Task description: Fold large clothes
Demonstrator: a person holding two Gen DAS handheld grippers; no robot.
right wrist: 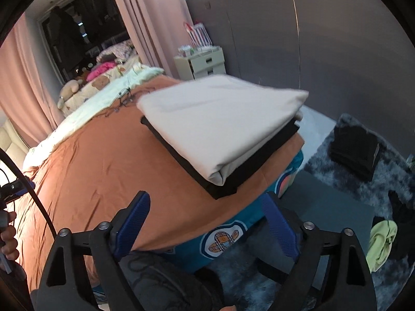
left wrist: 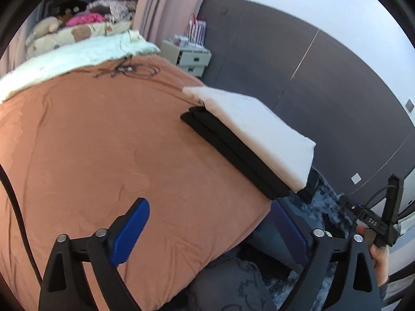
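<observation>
While both grippers were held back from the bed with their blue-padded jaws spread wide and nothing between them, no cloth was being handled. The left gripper (left wrist: pixel 207 230) hung over the near edge of the orange bedspread (left wrist: pixel 103 142), one pad above the cover and the other past the edge, over the floor. The right gripper (right wrist: pixel 210 225) was poised likewise at the near right corner of the bed, above the blue patterned sheet (right wrist: pixel 228 235) that showed beneath the cover.

Beyond the claws, two finished pieces were stacked at the right edge of the bedspread: a cream folded garment (right wrist: pixel 215 127) laid squarely on a black folded garment (right wrist: pixel 262 165), the black one showing as a rim beneath. The stack seemed to have been parked at the edge so that the middle of the cover was kept for spreading the next piece.

On the grey shaggy rug (right wrist: pixel 324 155) beside the bed a dark folded pile (right wrist: pixel 355 150) was seen, and nearer, a yellow-green garment (right wrist: pixel 381 246) lay crumpled against dark clothes, unfolded and probably next. Cables (left wrist: pixel 129 70) lay at the far end of the cover.
</observation>
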